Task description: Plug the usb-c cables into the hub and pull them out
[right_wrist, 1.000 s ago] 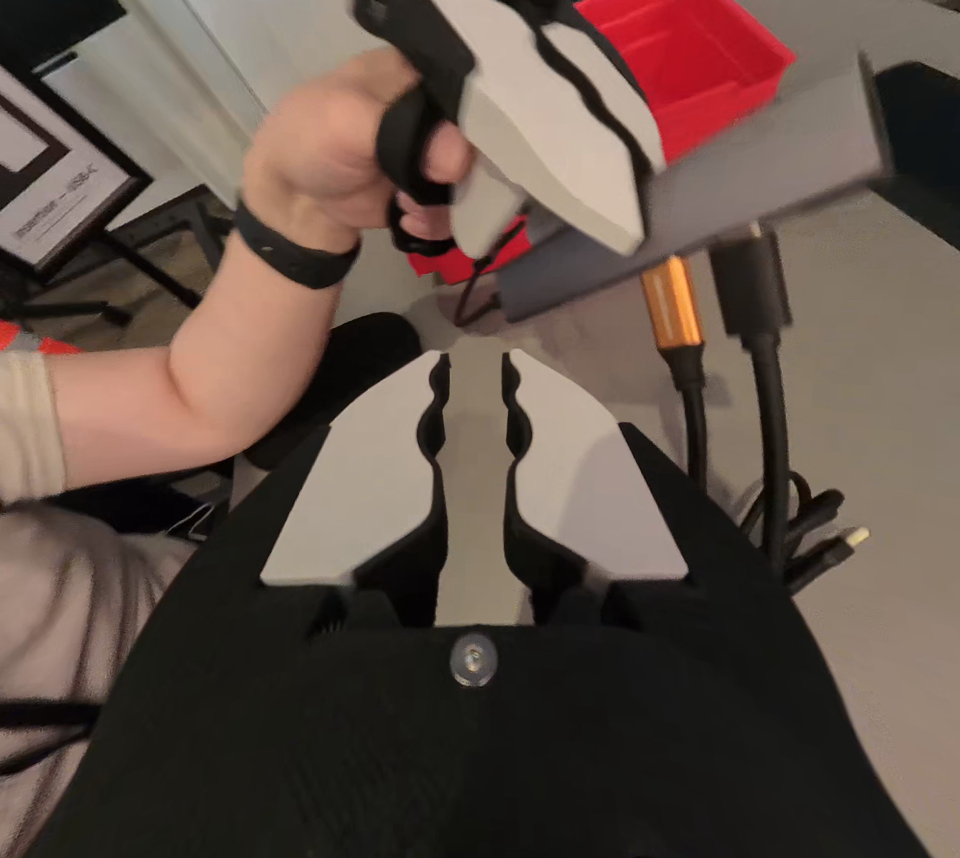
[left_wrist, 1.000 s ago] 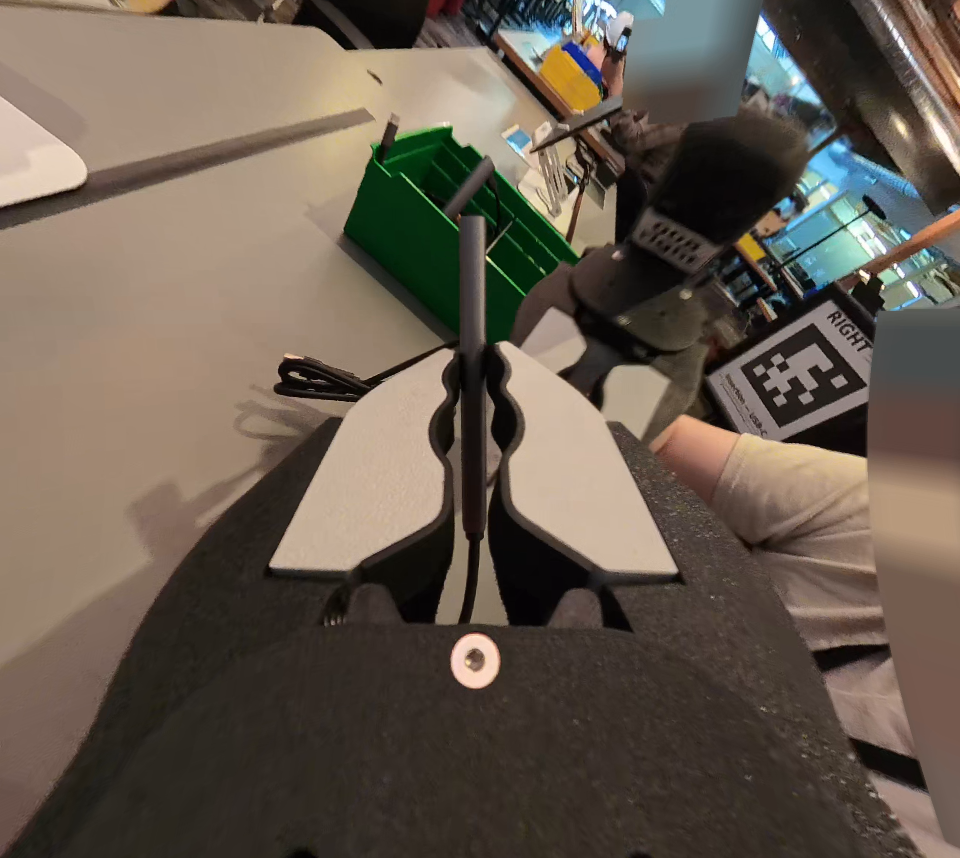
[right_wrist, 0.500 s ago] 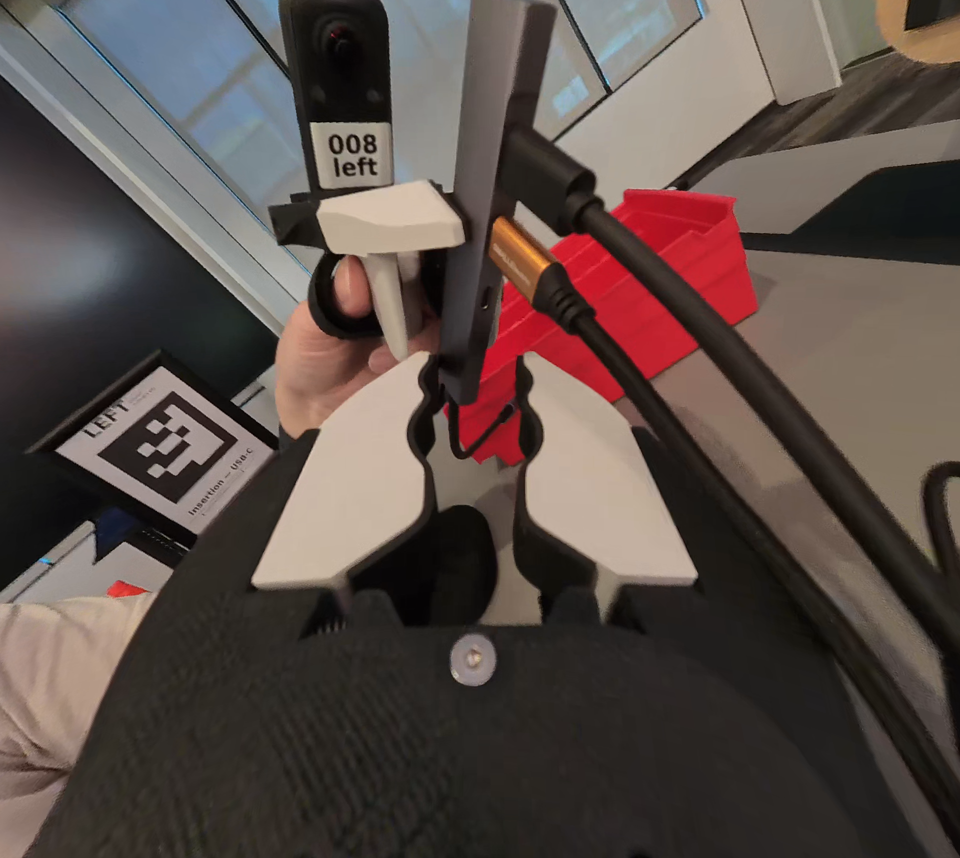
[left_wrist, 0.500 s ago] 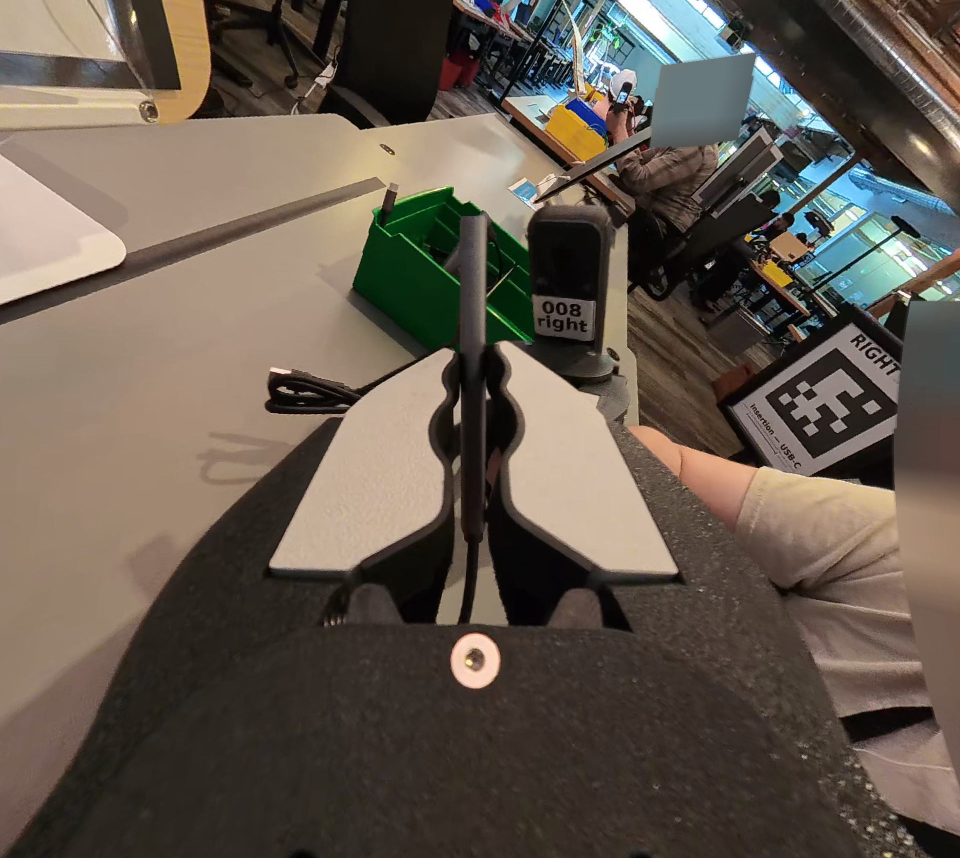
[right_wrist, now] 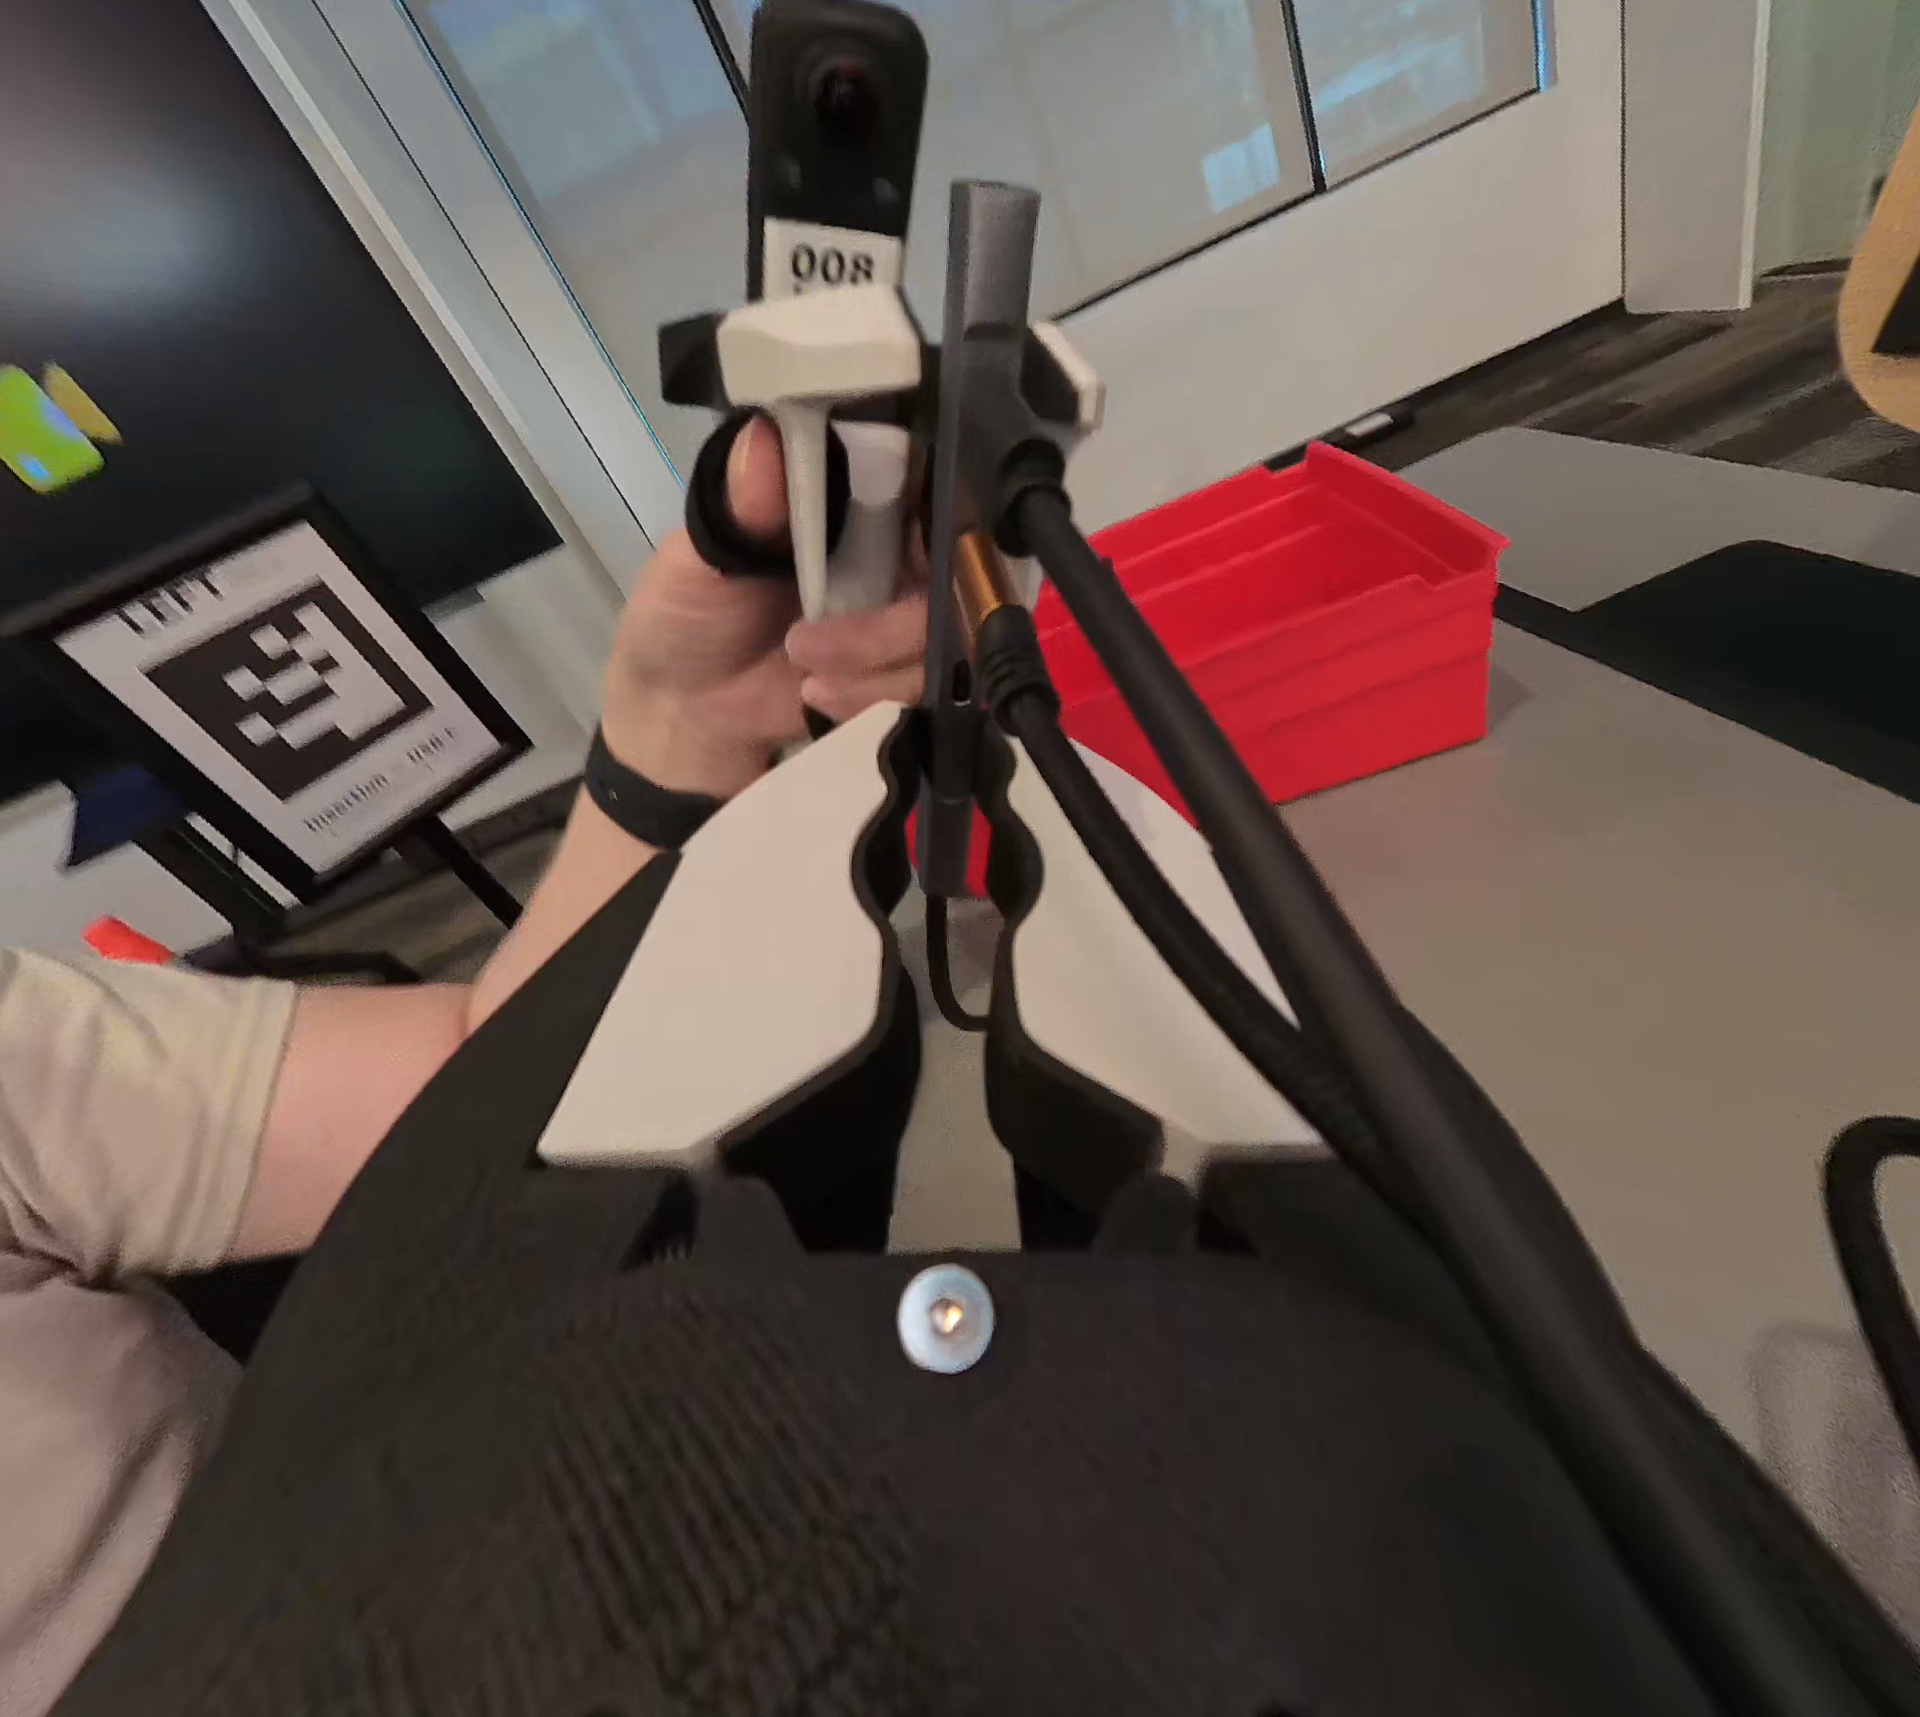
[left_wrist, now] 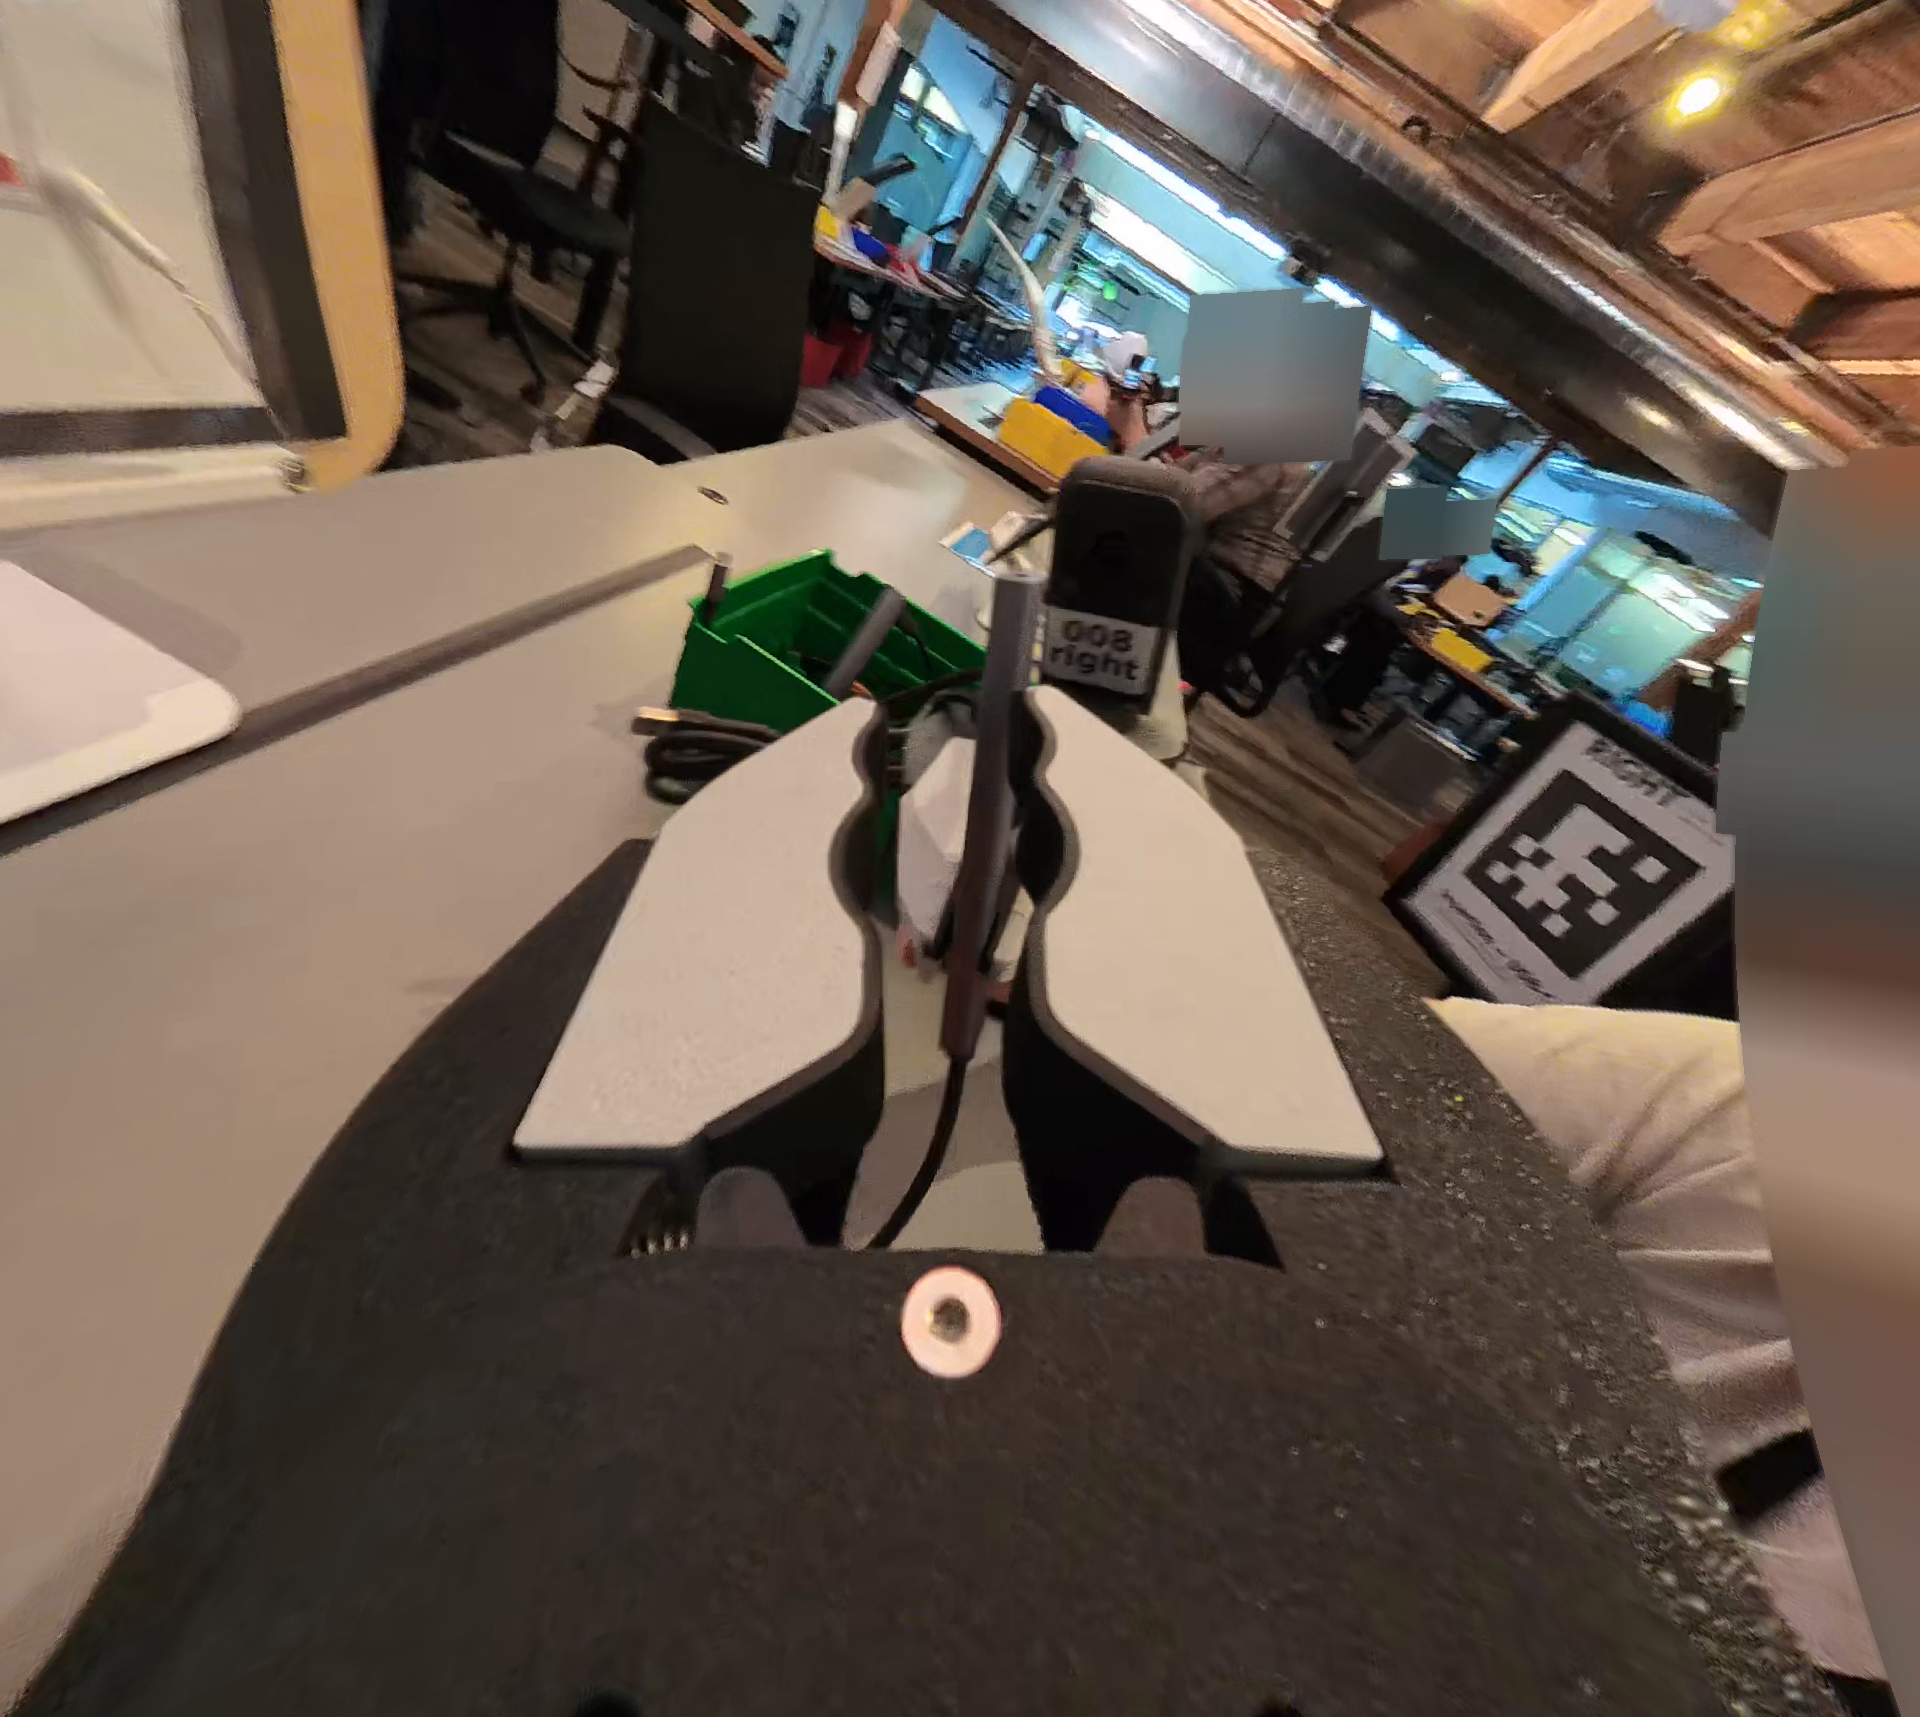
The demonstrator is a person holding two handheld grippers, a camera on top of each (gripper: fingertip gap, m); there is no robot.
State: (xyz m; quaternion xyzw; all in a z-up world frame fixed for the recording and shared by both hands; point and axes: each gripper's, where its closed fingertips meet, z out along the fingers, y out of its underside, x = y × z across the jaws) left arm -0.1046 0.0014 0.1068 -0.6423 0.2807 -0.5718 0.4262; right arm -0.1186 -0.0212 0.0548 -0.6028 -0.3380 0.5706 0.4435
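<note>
Hub (right_wrist: 971, 462) upright, pinched by right gripper (right_wrist: 948, 768); left gripper (left_wrist: 951, 748) spread apart around it. Two cables (right_wrist: 1195, 732) seated, pulling judged outstanding.

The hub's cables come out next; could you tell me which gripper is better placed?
Probably left: the left gripper is open and free beside the plugs, while the right gripper is shut on the hub, steadying it.

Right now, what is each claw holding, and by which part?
The right claw pinches the grey hub at its lower end, below the plugged cables. The left claw is open around it, holding nothing.
</note>
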